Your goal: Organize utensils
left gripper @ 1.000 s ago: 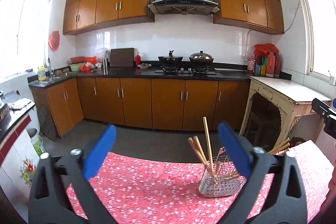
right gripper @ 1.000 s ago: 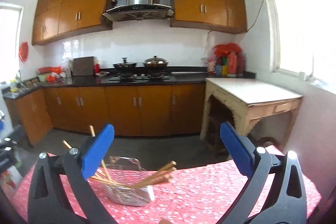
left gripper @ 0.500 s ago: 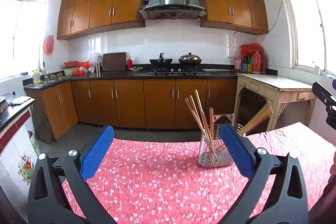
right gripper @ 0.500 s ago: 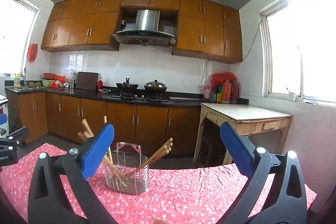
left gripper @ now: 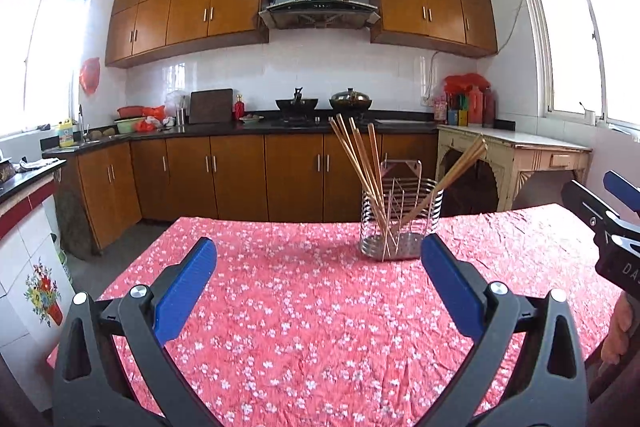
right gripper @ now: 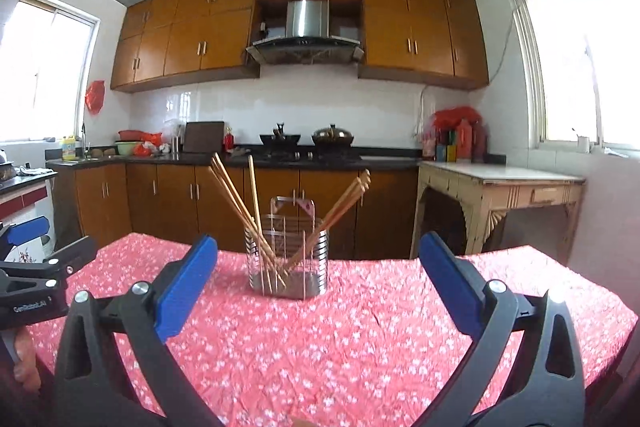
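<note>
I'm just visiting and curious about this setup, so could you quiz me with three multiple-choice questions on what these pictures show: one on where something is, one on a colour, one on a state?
1. Where do the chopsticks stand?
A. flat on the cloth
B. in the wire holder
C. on the stove

2. What colour are the pads of the right tool?
A. blue
B. green
C. yellow

3. How is the left tool?
A. shut on a chopstick
B. shut and empty
C. open and empty

Answers:
1. B: the sticks lean out of the metal holder on the red tablecloth.
2. A: both pads look blue in the right wrist view.
3. C: its pads sit wide apart with only cloth showing between them.
</note>
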`<state>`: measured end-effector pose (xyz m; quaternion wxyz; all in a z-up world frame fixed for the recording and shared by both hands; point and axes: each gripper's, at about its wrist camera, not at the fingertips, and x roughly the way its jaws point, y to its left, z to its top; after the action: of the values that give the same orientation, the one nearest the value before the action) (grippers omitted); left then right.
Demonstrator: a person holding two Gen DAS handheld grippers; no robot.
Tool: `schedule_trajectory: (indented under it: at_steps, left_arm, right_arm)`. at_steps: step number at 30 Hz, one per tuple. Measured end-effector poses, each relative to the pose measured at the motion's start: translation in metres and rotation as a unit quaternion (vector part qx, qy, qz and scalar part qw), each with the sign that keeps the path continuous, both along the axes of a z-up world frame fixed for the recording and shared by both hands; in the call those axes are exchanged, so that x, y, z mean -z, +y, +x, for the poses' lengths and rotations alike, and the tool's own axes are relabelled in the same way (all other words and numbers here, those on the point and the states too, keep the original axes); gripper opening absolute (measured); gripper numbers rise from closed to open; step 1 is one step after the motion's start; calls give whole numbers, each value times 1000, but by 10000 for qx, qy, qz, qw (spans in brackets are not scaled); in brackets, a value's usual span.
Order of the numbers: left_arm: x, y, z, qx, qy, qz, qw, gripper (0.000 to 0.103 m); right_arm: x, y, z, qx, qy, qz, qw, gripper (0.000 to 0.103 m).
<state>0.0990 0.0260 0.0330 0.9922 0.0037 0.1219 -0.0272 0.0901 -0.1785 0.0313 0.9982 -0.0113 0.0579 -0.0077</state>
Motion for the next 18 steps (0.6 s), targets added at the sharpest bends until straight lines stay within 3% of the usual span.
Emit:
schedule_trajectory:
  at_steps: [5, 18]
  left_arm:
    - [3, 2, -6, -15, 134, -73, 9999, 101]
    - [10, -4, -22, 118, 29, -58, 9999, 101]
  right_arm:
    - [11, 5, -5, -61, 124, -104, 9999, 99]
    - [14, 4, -14, -281, 164, 108, 9994, 99]
